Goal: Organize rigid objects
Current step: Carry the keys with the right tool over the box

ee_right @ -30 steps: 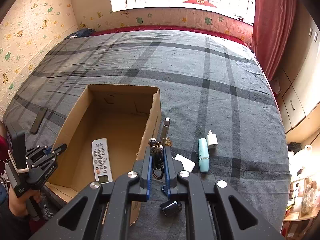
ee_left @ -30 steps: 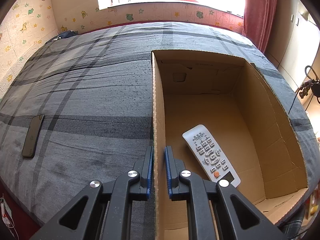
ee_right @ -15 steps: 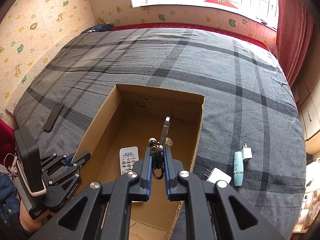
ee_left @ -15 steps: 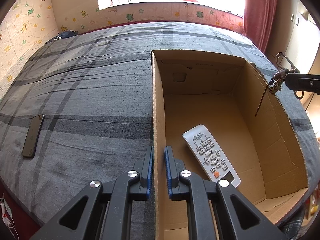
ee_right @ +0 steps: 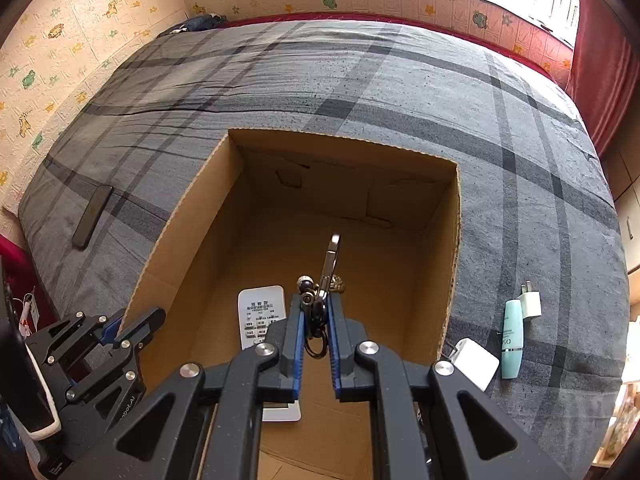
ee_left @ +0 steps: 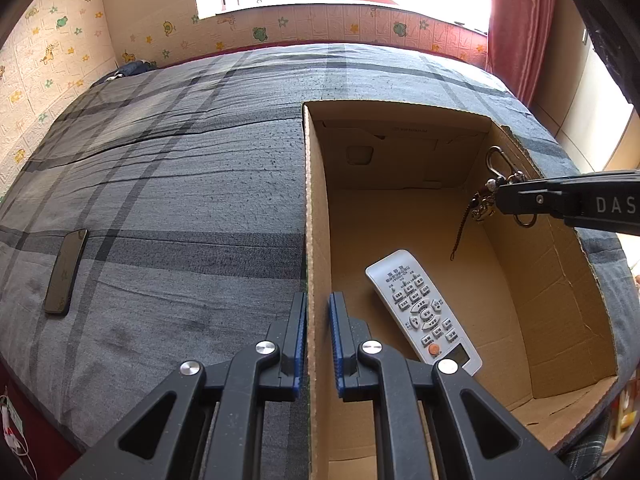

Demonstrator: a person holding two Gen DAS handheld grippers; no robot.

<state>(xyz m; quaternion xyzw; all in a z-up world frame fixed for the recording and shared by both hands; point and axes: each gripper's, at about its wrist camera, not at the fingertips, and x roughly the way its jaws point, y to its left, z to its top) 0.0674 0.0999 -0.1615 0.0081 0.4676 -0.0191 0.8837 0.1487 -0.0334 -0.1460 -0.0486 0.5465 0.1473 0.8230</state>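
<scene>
An open cardboard box [ee_left: 316, 208] [ee_right: 188, 216] sits on a grey plaid bed. A white remote [ee_left: 422, 312] [ee_right: 260, 312] lies on its floor. My left gripper [ee_left: 318, 320] [ee_right: 116, 326] is shut on the box's left wall. My right gripper [ee_right: 316, 312] [ee_left: 500, 196] is shut on a keychain [ee_right: 330, 264] [ee_left: 486, 196] with a carabiner and hanging cord, and holds it in the air over the inside of the box, above the remote.
A black phone [ee_left: 66, 266] [ee_right: 92, 216] lies on the bed left of the box. Right of the box lie a teal tube [ee_right: 512, 338], a small white plug [ee_right: 530, 304] and a white charger [ee_right: 476, 362]. A red curtain [ee_left: 520, 32] hangs at the far right.
My right gripper has carried the keychain from the bed right of the box to over the box's inside. My left gripper has not moved.
</scene>
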